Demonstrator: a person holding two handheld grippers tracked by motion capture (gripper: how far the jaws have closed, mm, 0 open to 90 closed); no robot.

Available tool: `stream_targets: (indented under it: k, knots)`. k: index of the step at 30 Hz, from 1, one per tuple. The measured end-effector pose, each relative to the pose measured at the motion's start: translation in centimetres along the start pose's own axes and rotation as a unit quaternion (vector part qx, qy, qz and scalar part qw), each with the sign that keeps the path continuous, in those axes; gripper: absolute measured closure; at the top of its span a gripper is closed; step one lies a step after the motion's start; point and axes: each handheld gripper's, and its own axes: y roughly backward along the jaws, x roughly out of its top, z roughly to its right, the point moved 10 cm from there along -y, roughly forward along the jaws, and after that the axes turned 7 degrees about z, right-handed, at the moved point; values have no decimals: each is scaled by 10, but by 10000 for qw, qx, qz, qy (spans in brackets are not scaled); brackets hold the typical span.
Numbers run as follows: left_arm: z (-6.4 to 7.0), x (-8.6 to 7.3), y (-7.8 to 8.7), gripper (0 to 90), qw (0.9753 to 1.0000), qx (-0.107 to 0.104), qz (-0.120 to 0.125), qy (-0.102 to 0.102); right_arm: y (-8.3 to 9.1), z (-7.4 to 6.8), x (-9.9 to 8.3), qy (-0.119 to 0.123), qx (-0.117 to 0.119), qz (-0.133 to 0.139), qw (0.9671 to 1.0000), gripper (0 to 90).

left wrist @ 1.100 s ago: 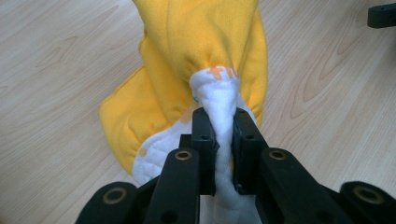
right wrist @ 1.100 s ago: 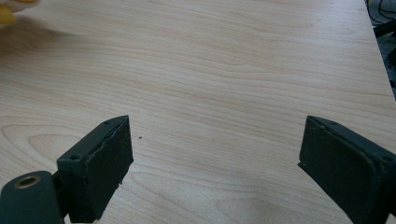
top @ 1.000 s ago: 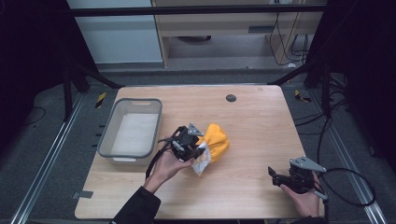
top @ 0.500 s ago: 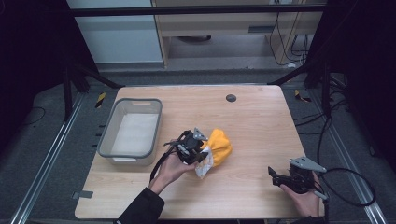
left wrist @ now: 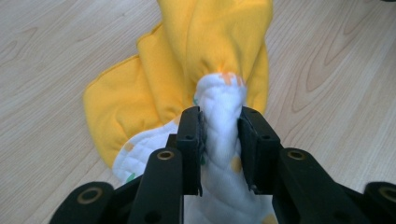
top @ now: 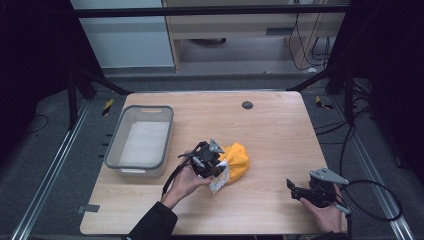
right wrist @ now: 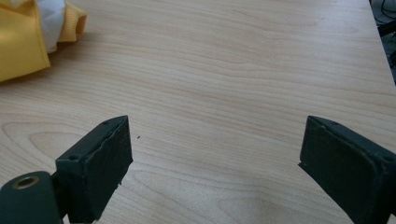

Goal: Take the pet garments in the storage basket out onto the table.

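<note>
Near the table's middle, left claw (left wrist: pixel 219 128) pinches the yellow cloth (left wrist: pixel 210 56).

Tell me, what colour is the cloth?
Yellow cloth, white quilted inside with spots; the left gripper view shows it best.

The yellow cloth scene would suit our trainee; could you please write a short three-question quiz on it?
1. True or false: the left gripper is shut on the yellow cloth.
2. How do the right gripper's jaws stand: A wide apart over bare wood, B closed on the cloth?
3. What stands on the table to the left of the cloth?

Key: 1 true, on its white quilted side. 2 A. 3 The grey bin.
</note>
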Motion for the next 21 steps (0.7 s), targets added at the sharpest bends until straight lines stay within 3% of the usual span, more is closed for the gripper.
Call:
stream_targets:
  k: [12, 21]
  knots:
    - [-2, 2, 3, 605, 9998, 19, 175, -4, 1, 2, 1, -9, -22, 38, 10000, 90]
    - [0, 6, 12, 427, 9985, 73, 507, -190, 1, 2, 1, -16, -31, 47, 10000, 86]
